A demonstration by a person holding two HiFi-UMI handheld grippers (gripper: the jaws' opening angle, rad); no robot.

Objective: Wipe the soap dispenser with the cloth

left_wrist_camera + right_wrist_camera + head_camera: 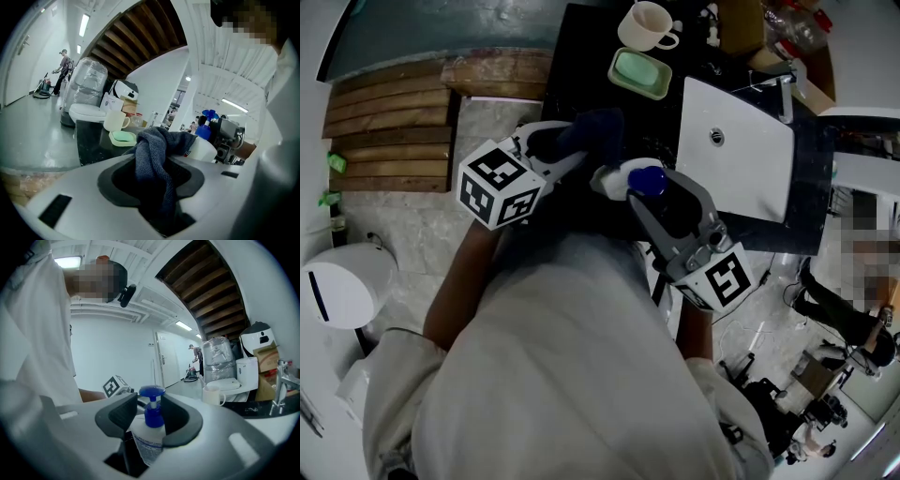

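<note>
The soap dispenser (pixel 617 180), a white bottle with a blue pump (pixel 151 411), stands between the jaws of my right gripper (pixel 654 192). In the right gripper view the bottle (pixel 149 441) leans toward the right-hand pad, and a dark gap shows beside the left pad. The jaws stand wide and I see no squeeze on it. My left gripper (pixel 579 150) is shut on a dark blue cloth (pixel 595 129). The cloth (pixel 157 154) bunches out of the jaws and its far end lies against the white bottle (pixel 206 149).
On the black counter (pixel 581 56) are a cream cup (pixel 647 25), a green soap dish (pixel 639 72) and a white sink (pixel 736 155) with a faucet (pixel 784 94). Wooden slats (pixel 389 122) and a white bin (pixel 342 286) lie at the left on the floor.
</note>
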